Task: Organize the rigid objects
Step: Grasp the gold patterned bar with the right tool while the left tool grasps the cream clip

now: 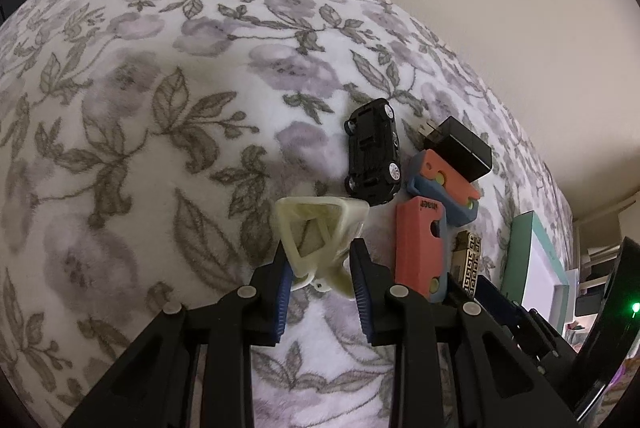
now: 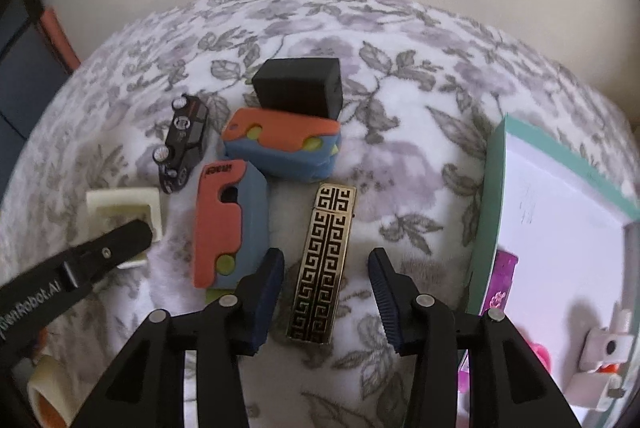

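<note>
Left gripper (image 1: 320,260) is clenched on a pale cream open-frame piece (image 1: 320,232), both blue fingers (image 1: 282,292) pressing its lower edges; the piece hangs just ahead of the fingertips, over the floral blanket (image 1: 140,108) of the bed. Right gripper (image 2: 326,268) stands released: its fingers flank the gold-and-black patterned lighter (image 2: 326,256) without touching it, and the lighter lies flat on the blanket between them. Ahead and to the left of these fingers sit two orange-and-blue blocks (image 2: 228,220), a black charger block (image 2: 300,88) and a black toy car (image 2: 184,144), packed close in rows. Judgement: the lighter looks set down to extend the row, and the cream piece is being brought to join it. A teal-rimmed box (image 2: 492,188) lies right of the fingers.
</note>
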Demonstrator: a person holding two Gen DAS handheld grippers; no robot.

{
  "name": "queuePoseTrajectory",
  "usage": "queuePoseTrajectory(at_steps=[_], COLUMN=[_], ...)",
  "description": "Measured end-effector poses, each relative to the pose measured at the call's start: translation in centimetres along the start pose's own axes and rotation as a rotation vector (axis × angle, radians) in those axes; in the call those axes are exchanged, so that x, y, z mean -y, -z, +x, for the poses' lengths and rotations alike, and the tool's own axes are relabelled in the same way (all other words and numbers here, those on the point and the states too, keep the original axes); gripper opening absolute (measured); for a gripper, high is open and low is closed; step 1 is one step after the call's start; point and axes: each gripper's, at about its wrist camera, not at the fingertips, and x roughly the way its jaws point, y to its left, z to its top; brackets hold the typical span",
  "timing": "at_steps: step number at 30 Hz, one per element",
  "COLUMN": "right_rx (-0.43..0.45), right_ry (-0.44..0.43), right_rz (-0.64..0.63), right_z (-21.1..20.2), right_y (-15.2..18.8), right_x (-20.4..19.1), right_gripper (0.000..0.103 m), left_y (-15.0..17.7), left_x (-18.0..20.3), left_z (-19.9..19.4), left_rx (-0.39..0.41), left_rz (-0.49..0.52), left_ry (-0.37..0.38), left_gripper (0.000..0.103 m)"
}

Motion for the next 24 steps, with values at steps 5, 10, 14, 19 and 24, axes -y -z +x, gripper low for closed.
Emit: queuePoseTrajectory(at_steps=[5,10,14,19,24], right_rx=[0.008,-0.004,-0.024,-0.038,-0.044], right_ry=[-0.005,-0.054,-0.156,-0.257,-0.324], right_rz=[0.011,0.062,0.144,0.221,0.3], right_z=[-0.1,-0.5,-1.0,-1.6,-2.2], right_y=[0.1,0.5,1.0,1.8,2.5], right_x=[0.6,1.7,3.1,3.9,4.9], right_gripper=[0.036,0.022,0.022,0.022,0.022], left_y=[0.2,0.4,0.6,0.8,0.9], left_x=[0.3,0.5,0.6,0.6,1.1], left_z=[0.1,0.0,-0.1,-0.7,-1.7], left_rx=[0.014,0.017,0.01,0.009,0.018], left_rz=[0.005,0.009,0.007,-0.002,0.004], left_ry=[-0.009,-0.004,-0.01,0.005,0.014], left_gripper=[0.03,0.019,0.018,0.017,0.017])
